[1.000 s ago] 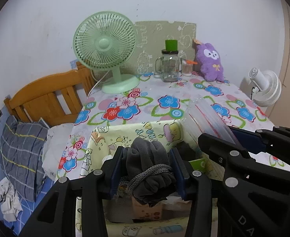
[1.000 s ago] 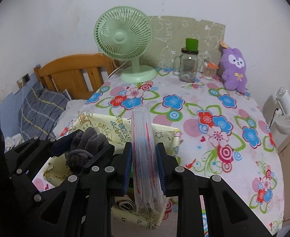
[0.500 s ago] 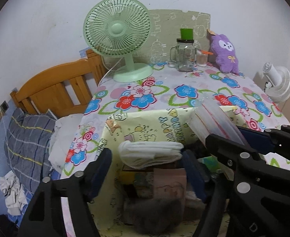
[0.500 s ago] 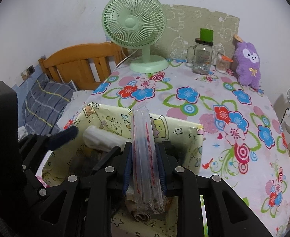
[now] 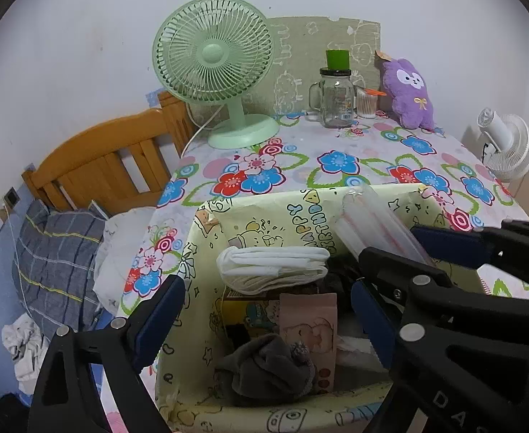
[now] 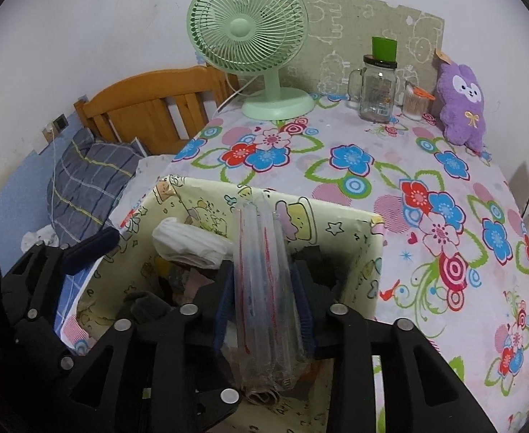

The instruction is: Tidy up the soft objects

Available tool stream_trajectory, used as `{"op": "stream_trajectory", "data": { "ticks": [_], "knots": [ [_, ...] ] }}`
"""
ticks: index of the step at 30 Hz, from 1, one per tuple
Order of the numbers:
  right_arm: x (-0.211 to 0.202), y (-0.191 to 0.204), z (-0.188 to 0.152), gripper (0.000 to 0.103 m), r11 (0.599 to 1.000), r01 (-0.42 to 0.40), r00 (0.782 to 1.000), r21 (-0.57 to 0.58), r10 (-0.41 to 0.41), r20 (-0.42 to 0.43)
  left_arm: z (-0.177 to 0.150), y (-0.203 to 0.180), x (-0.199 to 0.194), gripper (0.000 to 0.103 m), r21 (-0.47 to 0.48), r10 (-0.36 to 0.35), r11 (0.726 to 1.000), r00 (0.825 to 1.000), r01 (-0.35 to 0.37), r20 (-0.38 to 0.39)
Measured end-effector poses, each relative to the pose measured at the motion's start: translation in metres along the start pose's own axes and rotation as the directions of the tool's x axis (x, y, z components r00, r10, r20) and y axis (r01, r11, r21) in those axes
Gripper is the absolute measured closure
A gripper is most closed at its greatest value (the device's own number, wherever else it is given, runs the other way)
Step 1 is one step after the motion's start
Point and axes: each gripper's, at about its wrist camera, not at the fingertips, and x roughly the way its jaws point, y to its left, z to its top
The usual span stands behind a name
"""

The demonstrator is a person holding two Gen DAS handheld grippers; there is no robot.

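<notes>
While hovering over the yellow box (image 5: 206,238) | left gripper (image 5: 264,310) is gaping, holding 0 items | grey socks (image 5: 264,371) are lying inside | right gripper (image 6: 264,306) is pinching clear bag (image 6: 264,288) | risk: slick bag is slipping loose.

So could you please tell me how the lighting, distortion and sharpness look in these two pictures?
Left wrist view: soft even light, strong fisheye bending with dark corners, green fan sharp, grey socks in the box dimmer. Right wrist view: same bending, the clear bag shows faint glare, flowered tablecloth crisp.
</notes>
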Motion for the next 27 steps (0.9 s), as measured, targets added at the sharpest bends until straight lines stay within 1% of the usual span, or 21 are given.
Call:
{"op": "stream_trajectory", "data": {
  "ticks": [5,8,11,15,19,21,23,27],
  "knots": [
    [-0.011,-0.004,-0.003,0.05,1.0,0.024,0.999,-0.007,-0.023,0.024,0.0,-0.004,-0.011,0.007,0.01,0.016,1.0,1.0,-0.016,0.023],
    [-0.018,-0.006,-0.005,0.045,1.0,0.024,0.999,-0.004,-0.024,0.037,0.0,-0.004,-0.019,0.005,0.01,0.025,1.0,0.999,-0.025,0.041],
    [-0.027,-0.009,-0.006,0.04,1.0,0.026,0.998,0.005,-0.027,0.059,0.002,-0.006,-0.026,0.004,0.01,0.029,1.0,0.998,-0.029,0.058],
    [-0.04,-0.014,-0.007,0.038,0.999,0.033,0.996,0.012,-0.034,0.088,0.004,-0.011,-0.034,0.002,0.006,0.024,1.0,0.997,-0.025,0.078],
    [-0.053,-0.02,-0.009,0.035,0.998,0.053,0.992,0.021,-0.055,0.116,0.006,-0.019,-0.04,0.001,0.004,0.008,1.0,0.995,-0.008,0.095],
    [-0.058,-0.025,-0.01,0.033,0.998,0.062,0.99,0.03,-0.065,0.128,0.008,-0.024,-0.044,0.0,0.006,-0.012,1.0,0.995,0.012,0.101],
    [-0.064,-0.029,-0.012,0.027,0.997,0.06,0.988,0.04,-0.065,0.14,0.009,-0.029,-0.047,0.0,0.009,-0.03,1.0,0.994,0.029,0.107],
    [-0.074,-0.037,-0.016,0.026,0.996,0.076,0.984,0.046,-0.082,0.157,0.011,-0.042,-0.052,0.0,0.018,-0.059,0.998,0.991,0.057,0.117]
  ]
}}
